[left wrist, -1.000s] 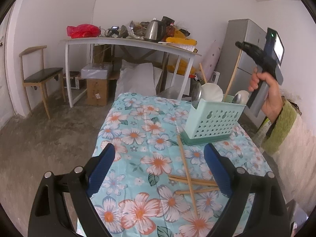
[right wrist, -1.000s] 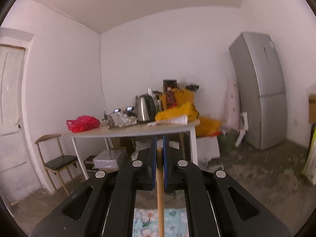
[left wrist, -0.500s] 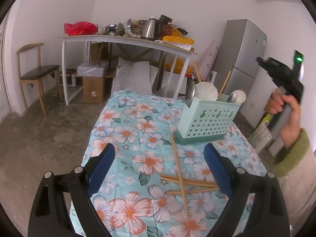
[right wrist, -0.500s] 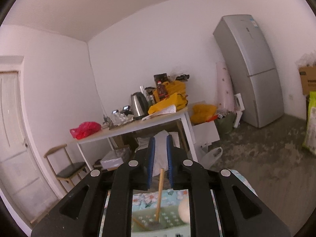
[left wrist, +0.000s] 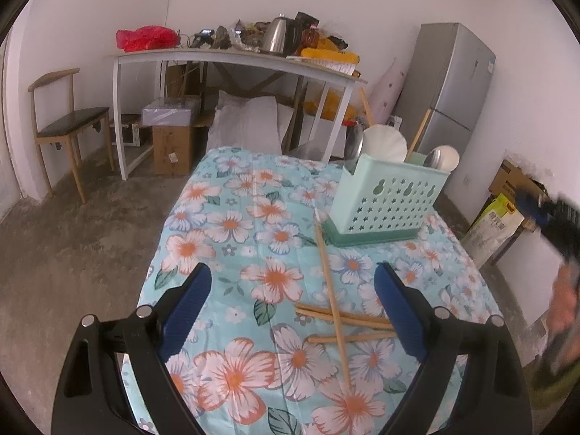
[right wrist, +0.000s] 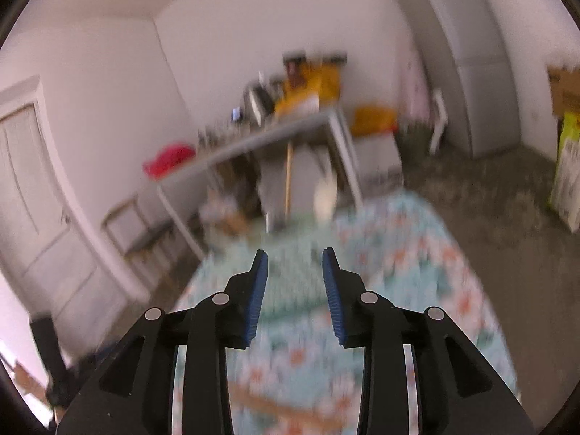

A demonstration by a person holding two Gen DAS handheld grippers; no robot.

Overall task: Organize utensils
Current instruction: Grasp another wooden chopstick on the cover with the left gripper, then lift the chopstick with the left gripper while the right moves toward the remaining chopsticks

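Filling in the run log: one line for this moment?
left gripper: open, empty | right gripper: opening, empty | loose wooden chopsticks: on table | mint-green perforated plastic caddy: upright

White plaster walls close in a rough grey concrete floor. Against the back wall stands a long white-legged side table, piled with clutter. Left of it sits a wooden chair with a dark seat; right of it, a tall silver refrigerator. Under it, a brown cardboard box.
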